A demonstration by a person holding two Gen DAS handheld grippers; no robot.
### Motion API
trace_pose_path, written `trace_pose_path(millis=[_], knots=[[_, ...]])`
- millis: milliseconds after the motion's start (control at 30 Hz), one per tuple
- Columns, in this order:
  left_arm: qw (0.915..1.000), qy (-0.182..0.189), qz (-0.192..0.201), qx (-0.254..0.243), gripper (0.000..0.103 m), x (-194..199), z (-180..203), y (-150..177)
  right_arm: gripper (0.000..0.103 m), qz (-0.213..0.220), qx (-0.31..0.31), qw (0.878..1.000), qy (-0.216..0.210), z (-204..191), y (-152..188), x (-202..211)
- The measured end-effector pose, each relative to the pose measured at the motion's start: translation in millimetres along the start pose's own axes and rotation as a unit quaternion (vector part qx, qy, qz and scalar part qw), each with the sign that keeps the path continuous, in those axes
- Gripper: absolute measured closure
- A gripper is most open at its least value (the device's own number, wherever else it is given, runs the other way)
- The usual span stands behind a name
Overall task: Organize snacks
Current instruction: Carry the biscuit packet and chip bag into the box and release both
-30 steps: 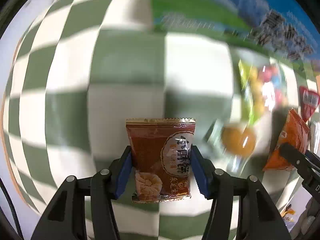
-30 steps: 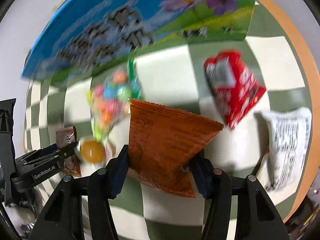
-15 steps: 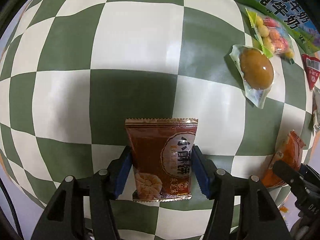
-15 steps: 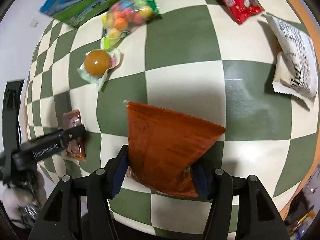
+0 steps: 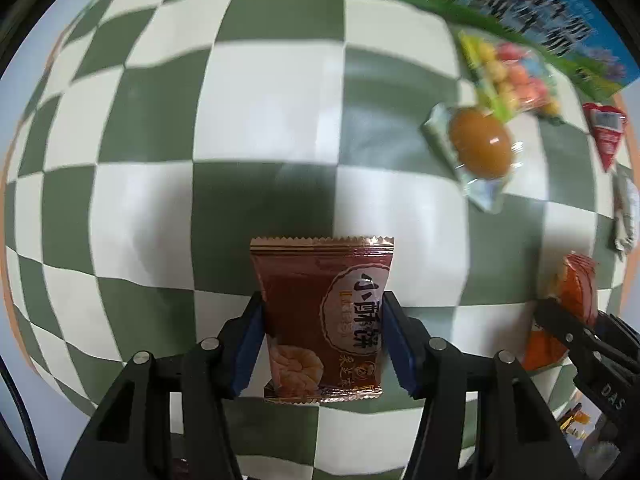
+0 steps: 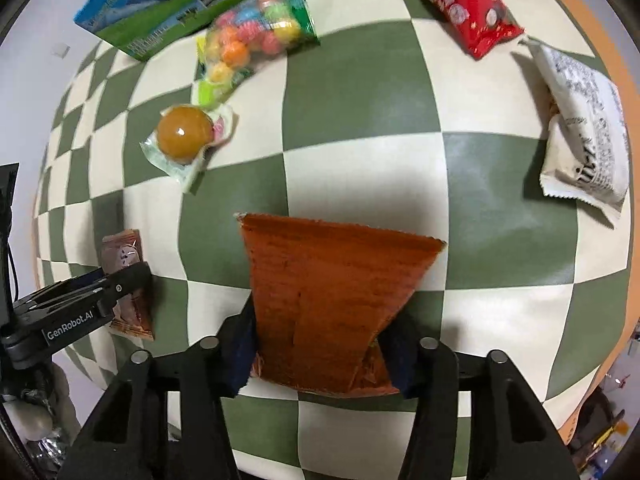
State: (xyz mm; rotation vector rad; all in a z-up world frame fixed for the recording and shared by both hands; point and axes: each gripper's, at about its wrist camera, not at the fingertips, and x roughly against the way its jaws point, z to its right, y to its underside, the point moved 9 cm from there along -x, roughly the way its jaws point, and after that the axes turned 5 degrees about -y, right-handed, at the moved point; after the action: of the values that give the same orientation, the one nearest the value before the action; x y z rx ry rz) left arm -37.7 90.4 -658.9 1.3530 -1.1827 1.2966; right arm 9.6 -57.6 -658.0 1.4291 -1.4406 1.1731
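Both grippers point down at the checkered tabletop [image 5: 272, 120]: left gripper [image 5: 322, 332] jaws, just closing, clamp the brown biscuit packet [image 5: 324, 312]; right gripper [image 6: 318, 344] jaws, just closing, clamp the orange packet [image 6: 328, 300].

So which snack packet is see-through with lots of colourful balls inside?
The candy bag, lying by the blue-green box. The others are opaque or hold just one brown egg.

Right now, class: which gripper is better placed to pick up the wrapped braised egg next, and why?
Neither is free: the left gripper holds a brown biscuit packet, the right gripper an orange packet. After unloading, probably the left: the braised egg lies on its side.
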Motion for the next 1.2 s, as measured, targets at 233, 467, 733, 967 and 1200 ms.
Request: trace_pose_path(millis=[233,467,733,967,1200], knots=[[0.9972,0.044,0.059,-0.009,0.050,79,27,-31,0.052,0.034,-0.006,0.998,-0.061,-21,-18,42],[0.9854,0.111,0.123,-0.041,0.050,180,63,-122,0.052,0.097,0.012,0.988,-0.121,-39,-88,131],[0.9780,0.168,0.103,-0.069,0.049,185,116,-240,0.052,0.166,0.043,0.982,-0.079,-15,-208,214],[0.9773,0.206,-0.002,-0.047,0.049,130,152,-297,0.052,0.129,0.034,0.990,-0.041,15,-280,199],[0.9740,0.215,-0.052,-0.050,0.049,98,173,-300,0.052,0.082,0.029,0.996,-0.020,36,-294,159]])
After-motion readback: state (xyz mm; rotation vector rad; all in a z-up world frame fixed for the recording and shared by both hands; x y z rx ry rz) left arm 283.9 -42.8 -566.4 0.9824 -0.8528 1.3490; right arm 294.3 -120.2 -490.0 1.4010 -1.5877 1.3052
